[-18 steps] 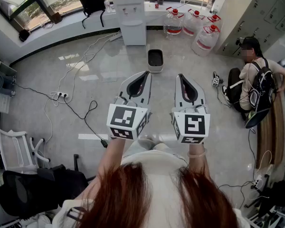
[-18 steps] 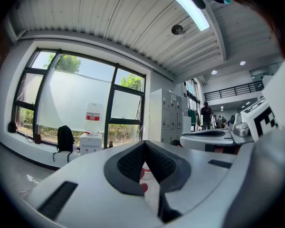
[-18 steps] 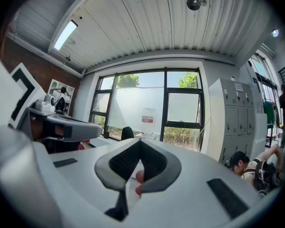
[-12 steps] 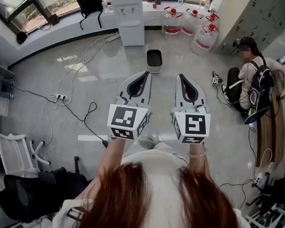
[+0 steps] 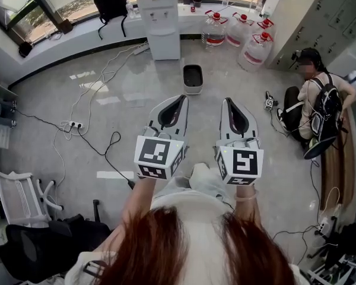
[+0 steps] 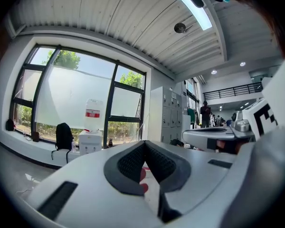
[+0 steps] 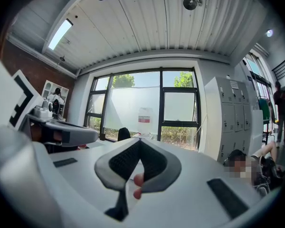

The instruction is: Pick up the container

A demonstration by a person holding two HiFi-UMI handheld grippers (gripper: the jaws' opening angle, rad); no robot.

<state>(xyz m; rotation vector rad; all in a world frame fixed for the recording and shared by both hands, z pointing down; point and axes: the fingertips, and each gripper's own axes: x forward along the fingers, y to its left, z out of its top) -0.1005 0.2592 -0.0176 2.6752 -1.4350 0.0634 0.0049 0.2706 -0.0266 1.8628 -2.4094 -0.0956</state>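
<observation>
Both level, abreast: left gripper (image 5: 181, 98), right gripper (image 5: 229, 100); fingers (image 6: 127, 164) together.

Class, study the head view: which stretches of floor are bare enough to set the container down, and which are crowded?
Bare: the floor between the container and the seated person, and the strip between the container and the cables. Crowded: by the water dispenser and water jugs, around the power strip, beside the person.
</observation>
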